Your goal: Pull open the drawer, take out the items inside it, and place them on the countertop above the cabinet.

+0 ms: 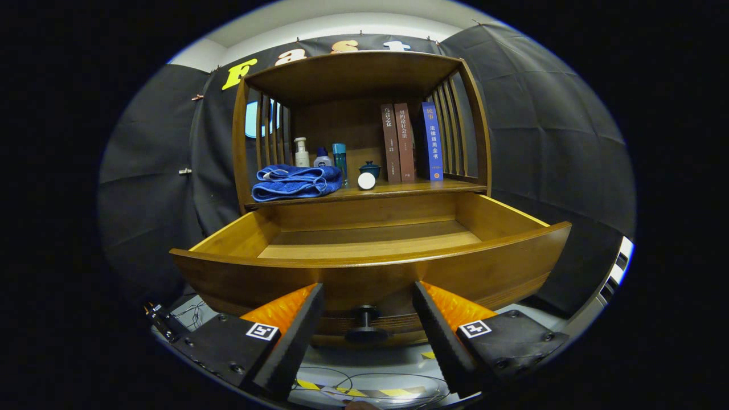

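The wooden drawer point(370, 267) of the cabinet stands pulled out toward me, and the part of its floor that I can see is bare. Its dark round knob point(365, 316) sits on the front panel, between my two fingers and apart from both. My gripper point(367, 296) is open, with nothing held. On the countertop point(398, 188) above the drawer lie a folded blue towel point(296, 181), a white ball point(366, 180), a small dark lidded cup point(370, 168) and three bottles point(322, 155).
Three upright books point(411, 142) stand at the countertop's right, under a wooden top shelf with slatted sides. Below the drawer, the floor has cables and yellow-black striped tape point(364, 392). Black cloth walls surround the cabinet.
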### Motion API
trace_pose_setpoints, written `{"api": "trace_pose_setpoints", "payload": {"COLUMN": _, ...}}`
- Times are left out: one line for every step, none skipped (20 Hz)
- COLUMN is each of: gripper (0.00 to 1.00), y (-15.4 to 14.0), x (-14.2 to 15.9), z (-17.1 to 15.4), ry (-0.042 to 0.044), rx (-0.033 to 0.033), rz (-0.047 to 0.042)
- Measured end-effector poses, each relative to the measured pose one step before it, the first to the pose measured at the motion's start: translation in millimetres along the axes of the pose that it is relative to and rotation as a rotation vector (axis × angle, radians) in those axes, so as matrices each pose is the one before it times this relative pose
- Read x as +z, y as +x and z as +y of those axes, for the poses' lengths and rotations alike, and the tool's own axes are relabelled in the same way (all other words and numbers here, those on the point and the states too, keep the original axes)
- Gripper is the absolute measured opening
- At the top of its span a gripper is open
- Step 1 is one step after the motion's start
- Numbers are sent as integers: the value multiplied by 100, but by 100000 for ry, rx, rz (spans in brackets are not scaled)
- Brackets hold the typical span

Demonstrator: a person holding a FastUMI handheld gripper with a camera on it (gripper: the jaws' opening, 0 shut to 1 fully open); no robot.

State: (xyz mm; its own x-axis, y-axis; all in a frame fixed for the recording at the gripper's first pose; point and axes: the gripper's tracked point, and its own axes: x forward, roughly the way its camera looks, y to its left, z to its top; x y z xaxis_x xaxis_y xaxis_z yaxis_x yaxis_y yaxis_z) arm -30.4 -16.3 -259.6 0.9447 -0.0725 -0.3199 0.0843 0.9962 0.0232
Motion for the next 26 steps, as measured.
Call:
{"api": "trace_pose_setpoints", "payload": {"gripper": 100, "y": 109, "x": 81, "z": -27, "ry": -631, "rx": -170, "rz": -225}}
{"api": "trace_pose_setpoints", "payload": {"gripper": 100, "y": 254, "x": 141, "z": -40, "ry": -410, "rx": -55, "rz": -140}}
{"api": "trace_pose_setpoints", "payload": {"gripper": 100, "y": 565, "x": 161, "z": -58, "ry": 14, "rx": 223, "rz": 205}}
{"api": "trace_pose_setpoints", "payload": {"gripper": 100, "y": 479, "x": 152, "z": 32, "ry": 237, "rx": 263, "rz": 491}}
{"api": "trace_pose_setpoints", "payload": {"gripper": 100, "y": 626, "x": 231, "z": -9, "ry": -219, "rx": 79, "rz": 543}}
{"api": "trace_pose_setpoints", "payload": {"gripper": 100, "y": 668, "x": 244, "z": -28, "ry": -147, "rx": 26, "rz": 227}}
{"api": "trace_pose_setpoints", "payload": {"gripper": 100, "y": 619, "x": 240, "z": -16, "ry": 346, "rx": 176, "rz": 71}}
{"api": "trace_pose_setpoints", "payload": {"gripper": 100, "y": 654, "x": 222, "z": 5, "ry": 350, "rx": 170, "rz": -90}}
{"api": "trace_pose_setpoints", "payload": {"gripper": 100, "y": 849, "x": 184, "z": 18, "ry": -45, "rx": 46, "rz": 138}}
{"api": "trace_pose_setpoints", "payload": {"gripper": 100, "y": 709, "x": 289, "z": 6, "ry": -165, "rx": -45, "rz": -133}}
{"api": "trace_pose_setpoints", "payload": {"gripper": 100, "y": 631, "x": 433, "z": 28, "ry": 68, "rx": -11, "rz": -502}}
{"api": "trace_pose_setpoints", "payload": {"gripper": 100, "y": 772, "x": 479, "z": 29, "ry": 318, "rx": 43, "rz": -593}}
{"api": "trace_pose_setpoints", "payload": {"gripper": 100, "y": 912, "x": 45, "z": 1, "ry": 442, "rx": 70, "rz": 601}}
{"api": "trace_pose_setpoints", "payload": {"gripper": 100, "y": 790, "x": -1, "z": -43, "ry": 1220, "rx": 173, "rz": 439}}
{"api": "trace_pose_setpoints", "payload": {"gripper": 100, "y": 750, "x": 288, "z": 149, "ry": 1167, "rx": 206, "rz": 265}}
{"api": "trace_pose_setpoints", "payload": {"gripper": 100, "y": 899, "x": 169, "z": 63, "ry": 667, "rx": 43, "rz": 199}}
{"api": "trace_pose_setpoints", "payload": {"gripper": 100, "y": 668, "x": 150, "z": -98, "ry": 161, "rx": 30, "rz": -38}}
{"api": "trace_pose_setpoints", "payload": {"gripper": 100, "y": 772, "x": 215, "z": 38, "ry": -261, "rx": 30, "rz": -159}}
{"api": "trace_pose_setpoints", "payload": {"gripper": 100, "y": 713, "x": 75, "z": 62, "ry": -553, "rx": -5, "rz": 65}}
{"api": "trace_pose_setpoints", "payload": {"gripper": 100, "y": 783, "x": 165, "z": -71, "ry": -806, "rx": -89, "rz": 57}}
{"api": "trace_pose_setpoints", "payload": {"gripper": 100, "y": 675, "x": 30, "z": -94, "ry": -825, "rx": -107, "rz": 27}}
{"api": "trace_pose_setpoints", "payload": {"gripper": 99, "y": 715, "x": 90, "z": -89, "ry": -761, "rx": -168, "rz": 142}}
{"api": "trace_pose_setpoints", "payload": {"gripper": 99, "y": 521, "x": 49, "z": 21, "ry": -440, "rx": -156, "rz": 156}}
{"api": "trace_pose_setpoints", "payload": {"gripper": 99, "y": 500, "x": 8, "z": -109, "ry": -79, "rx": -29, "rz": 57}}
{"api": "trace_pose_setpoints", "payload": {"gripper": 99, "y": 486, "x": -19, "z": -113, "ry": 170, "rx": 4, "rz": 42}}
{"api": "trace_pose_setpoints", "payload": {"gripper": 99, "y": 453, "x": 47, "z": -44, "ry": 349, "rx": 96, "rz": -135}}
